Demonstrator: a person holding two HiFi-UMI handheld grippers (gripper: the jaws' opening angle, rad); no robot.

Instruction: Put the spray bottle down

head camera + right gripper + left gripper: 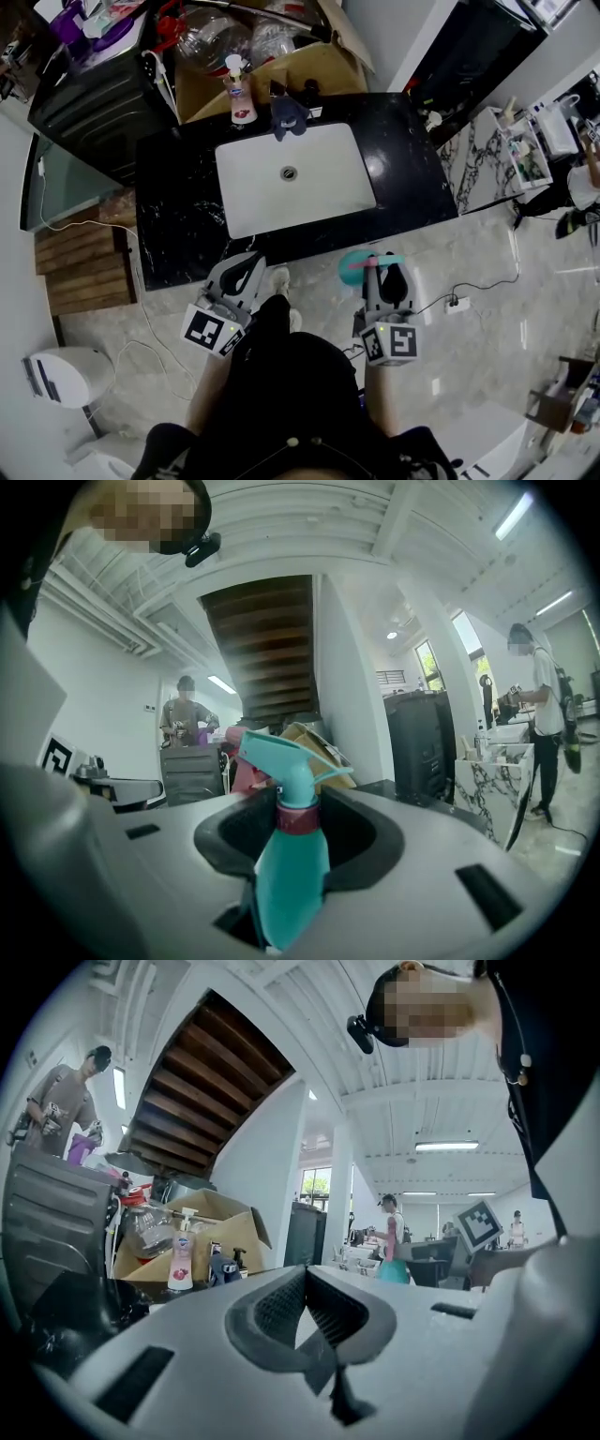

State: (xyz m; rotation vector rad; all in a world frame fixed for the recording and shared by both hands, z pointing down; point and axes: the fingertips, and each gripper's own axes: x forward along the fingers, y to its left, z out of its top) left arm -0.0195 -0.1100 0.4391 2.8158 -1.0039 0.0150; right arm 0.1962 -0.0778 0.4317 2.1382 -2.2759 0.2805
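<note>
Nearest are the 2 grippers, each with 1 cube of black-and-white square markers; these are patterns only, no letters.

The left gripper [305, 1271] has its jaws closed together at the tips, w/ nothing between them. The right gripper [292, 803] has its jaws partly apart and closed on the spray bottle [291, 874]. There is 1 bottle: teal body, dark red collar, teal trigger head, standing upright in the jaws. I see no label on the side that shows. In the head view the spray bottle [358, 268] is over the pale floor, just in front of the near edge of the black counter [403, 169], not above it.

In the counter is 1 white sink [319, 192]. At its back edge stand 1 pump bottle [241, 98], w/ a white pump and a red-pink label whose print is too small to read, and 1 dark blue thing [289, 114] beside it.

Behind them is 1 open cardboard box [314, 70] w/ 2 clear big bottles [202, 42] in it. Left of the box is 1 black cabinet [94, 89].

Far back, the right gripper view shows 2 persons [187, 716], 1 at each side.
</note>
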